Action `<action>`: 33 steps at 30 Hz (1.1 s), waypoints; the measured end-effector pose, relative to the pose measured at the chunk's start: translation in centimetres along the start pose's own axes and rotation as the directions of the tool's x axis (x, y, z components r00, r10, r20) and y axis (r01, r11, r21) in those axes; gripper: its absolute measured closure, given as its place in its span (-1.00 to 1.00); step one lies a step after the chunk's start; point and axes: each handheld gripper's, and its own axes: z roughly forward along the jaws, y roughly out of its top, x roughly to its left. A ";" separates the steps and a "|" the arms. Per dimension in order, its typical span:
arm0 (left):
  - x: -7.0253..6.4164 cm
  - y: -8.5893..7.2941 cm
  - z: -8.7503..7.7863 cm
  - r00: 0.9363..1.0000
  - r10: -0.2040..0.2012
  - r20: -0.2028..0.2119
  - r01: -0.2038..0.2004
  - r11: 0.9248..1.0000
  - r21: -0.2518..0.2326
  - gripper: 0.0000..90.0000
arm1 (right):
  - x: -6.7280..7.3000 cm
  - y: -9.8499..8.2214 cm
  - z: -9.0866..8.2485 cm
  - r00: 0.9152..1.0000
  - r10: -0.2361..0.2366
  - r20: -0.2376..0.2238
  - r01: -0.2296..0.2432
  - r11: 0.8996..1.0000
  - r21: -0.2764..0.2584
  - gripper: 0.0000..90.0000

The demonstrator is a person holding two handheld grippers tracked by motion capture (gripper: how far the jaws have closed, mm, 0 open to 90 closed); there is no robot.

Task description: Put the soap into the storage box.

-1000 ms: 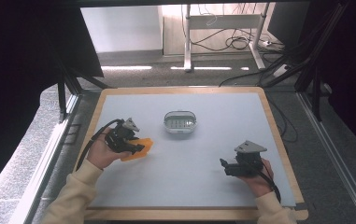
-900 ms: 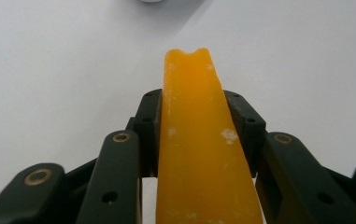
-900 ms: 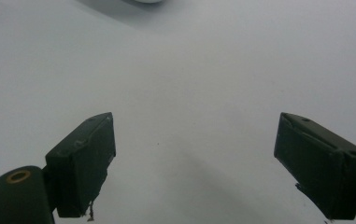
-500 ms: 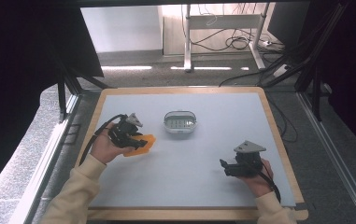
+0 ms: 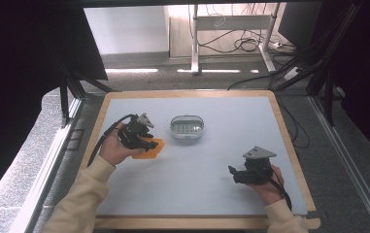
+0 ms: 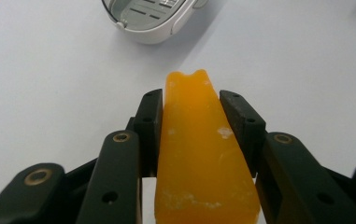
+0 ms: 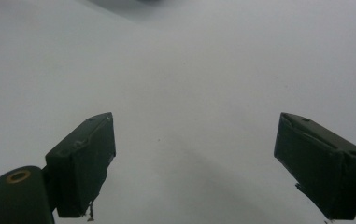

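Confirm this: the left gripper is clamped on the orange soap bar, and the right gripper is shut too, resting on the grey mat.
Not quite. The left gripper does clamp the orange soap bar, but the right gripper is open, fingers wide apart with nothing between them, as the right gripper view shows.

Orange piece (image 6: 203,154) looks waxy, semi-glossy, w/ whitish scuffs on its face; left gripper (image 6: 199,116) jaws matt black plastic, brass-look rivets. Grey-white case (image 5: 187,127) smooth plastic, slight sheen. Table top (image 5: 211,194) matt pale sheet, light wood rim. Right gripper (image 7: 196,158) pads dull black, edges a bit frayed
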 end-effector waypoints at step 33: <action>0.3 3.8 0.5 0.999 0.041 -0.009 -0.041 0.999 -0.005 0.38 | -0.1 0.0 0.0 1.000 0.000 0.007 0.000 1.000 0.000 -0.72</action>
